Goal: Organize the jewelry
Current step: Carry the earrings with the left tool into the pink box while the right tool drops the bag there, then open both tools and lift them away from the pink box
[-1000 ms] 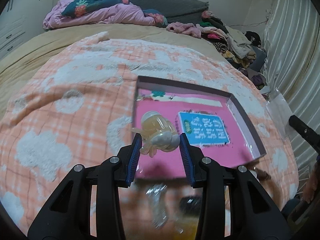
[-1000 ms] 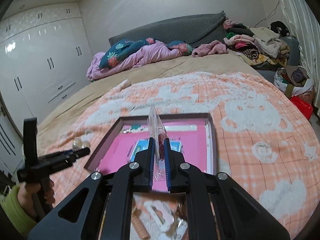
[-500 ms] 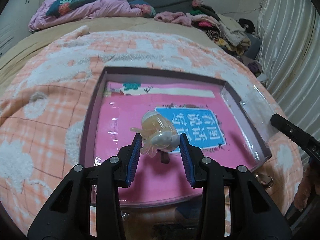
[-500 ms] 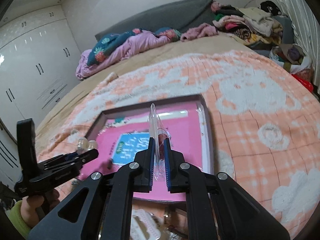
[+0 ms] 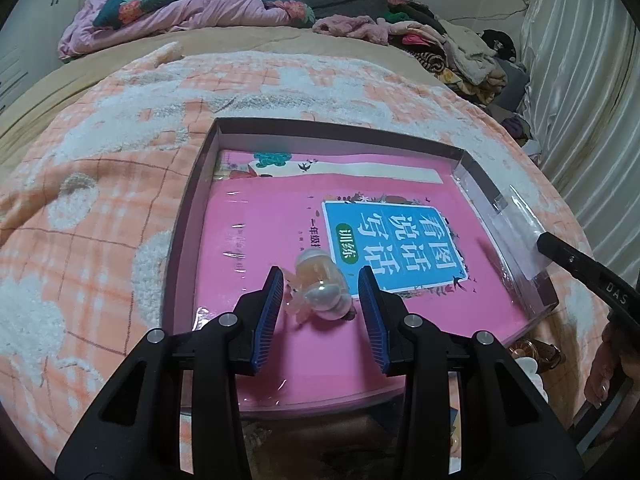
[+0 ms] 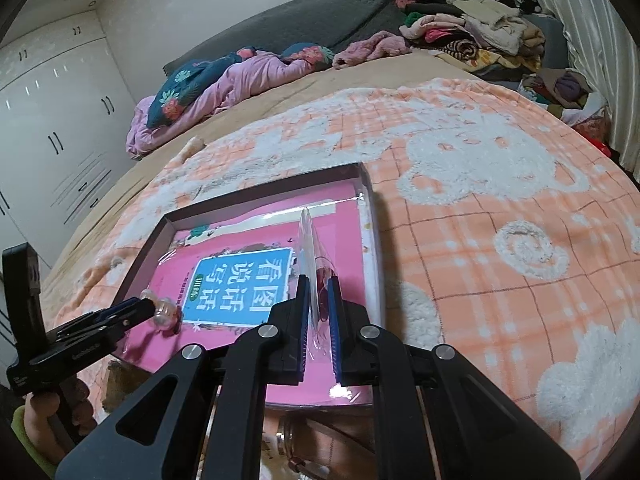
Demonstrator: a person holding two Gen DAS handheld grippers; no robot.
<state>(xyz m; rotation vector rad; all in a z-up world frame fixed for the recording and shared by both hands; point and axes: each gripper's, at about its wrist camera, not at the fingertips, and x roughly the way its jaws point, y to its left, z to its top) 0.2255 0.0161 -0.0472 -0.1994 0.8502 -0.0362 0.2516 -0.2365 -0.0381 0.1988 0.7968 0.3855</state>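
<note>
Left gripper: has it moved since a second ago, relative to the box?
Yes. The left gripper with the pearly clip came forward from the box's near-left corner to over the pink book.

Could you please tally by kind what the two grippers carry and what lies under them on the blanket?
Pearly jewelry pieces, in left gripper: 1
Clear plastic bags, in right gripper: 1
Shallow boxes: 1
Pink books in the box: 1
Total: 4

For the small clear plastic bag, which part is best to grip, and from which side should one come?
Probably its lower edge, from the near side: the small clear plastic bag stands upright and thin, edge-on, so the right gripper pinches its two flat faces below the dark red piece inside.
</note>
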